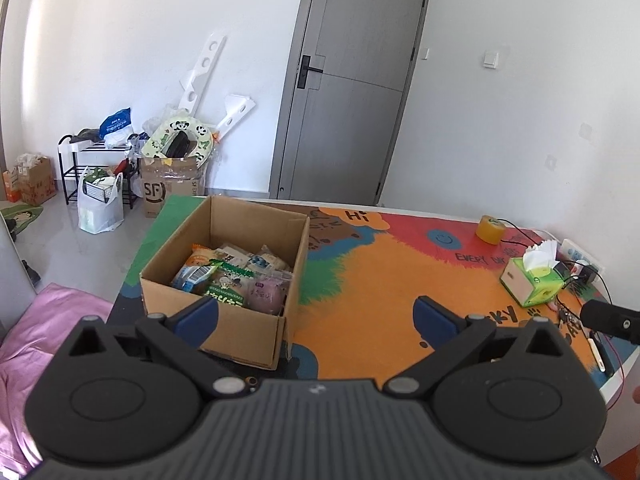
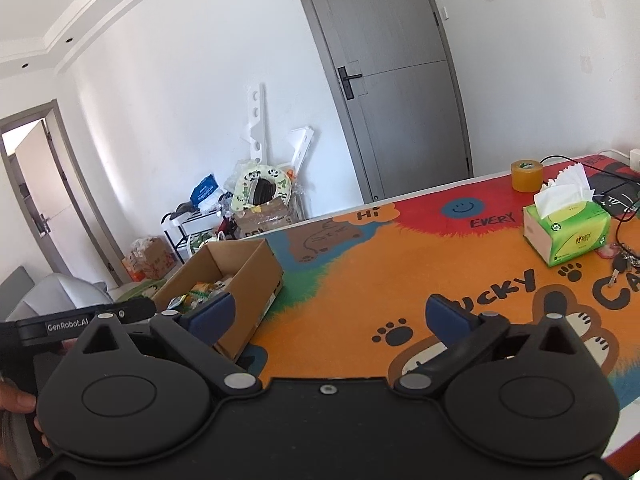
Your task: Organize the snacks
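Left wrist view is showing the left hand-held gripper (image 1: 316, 316) hanging released over snack packets (image 1: 232, 280) lying in the cardboard box (image 1: 240, 332) at ten o'clock; the right hand-held gripper (image 2: 328, 316) is likewise gaping. The packets are looking light, crinkly and slippery, so pinching a sealed edge seems best.

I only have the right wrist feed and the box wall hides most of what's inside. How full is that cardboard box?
Observer: From the left wrist, the cardboard box holds a loose pile of snack packets covering its bottom, well below the rim.
Operator: Is the left gripper holding anything?
Observer: No. The left gripper is open and empty, raised near the box's front corner.
Operator: Any snacks on the mat past the tissue box?
Observer: None visible; behind the tissue box there's a white power strip with plugs.
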The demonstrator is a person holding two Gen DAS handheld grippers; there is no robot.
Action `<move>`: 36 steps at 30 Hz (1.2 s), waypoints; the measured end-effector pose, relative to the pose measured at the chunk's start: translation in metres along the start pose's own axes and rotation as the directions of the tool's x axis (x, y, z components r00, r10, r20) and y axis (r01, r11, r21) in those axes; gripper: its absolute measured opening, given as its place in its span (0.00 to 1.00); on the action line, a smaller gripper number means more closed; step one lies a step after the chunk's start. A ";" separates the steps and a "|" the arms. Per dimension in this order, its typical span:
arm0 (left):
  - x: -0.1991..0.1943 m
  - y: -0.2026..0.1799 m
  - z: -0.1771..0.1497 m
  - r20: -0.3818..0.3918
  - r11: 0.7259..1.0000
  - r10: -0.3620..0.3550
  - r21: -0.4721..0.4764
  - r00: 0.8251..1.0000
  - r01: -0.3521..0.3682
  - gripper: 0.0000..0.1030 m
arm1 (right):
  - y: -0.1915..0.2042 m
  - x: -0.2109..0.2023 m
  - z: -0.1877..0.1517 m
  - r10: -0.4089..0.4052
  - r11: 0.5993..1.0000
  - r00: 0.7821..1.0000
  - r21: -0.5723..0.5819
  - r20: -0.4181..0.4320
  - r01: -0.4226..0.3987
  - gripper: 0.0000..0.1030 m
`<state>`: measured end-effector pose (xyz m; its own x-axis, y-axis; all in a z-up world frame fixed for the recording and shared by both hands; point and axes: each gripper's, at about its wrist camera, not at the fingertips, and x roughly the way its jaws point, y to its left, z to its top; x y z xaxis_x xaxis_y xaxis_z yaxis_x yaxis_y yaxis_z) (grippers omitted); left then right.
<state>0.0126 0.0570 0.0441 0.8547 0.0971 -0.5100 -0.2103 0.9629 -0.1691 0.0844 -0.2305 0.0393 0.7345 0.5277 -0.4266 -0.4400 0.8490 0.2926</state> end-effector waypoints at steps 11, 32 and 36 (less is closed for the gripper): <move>-0.017 -0.001 0.005 0.003 0.999 0.026 0.041 1.000 -0.026 1.00 | 0.013 -0.010 0.004 0.013 1.000 1.000 -0.026 -0.002 -0.013 1.00; -0.017 0.004 -0.001 -0.009 0.996 0.043 0.073 0.999 -0.043 1.00 | 0.019 -0.010 0.002 -0.013 0.999 0.999 -0.048 -0.034 0.011 1.00; -0.016 0.006 -0.003 -0.018 0.996 0.042 0.076 0.999 -0.041 1.00 | 0.019 -0.007 0.001 -0.009 0.999 0.999 -0.041 -0.044 0.007 1.00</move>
<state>-0.0033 0.0609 0.0488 0.8364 0.1333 -0.5317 -0.2083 0.9745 -0.0834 0.0717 -0.2184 0.0490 0.7147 0.5209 -0.4667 -0.4558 0.8531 0.2540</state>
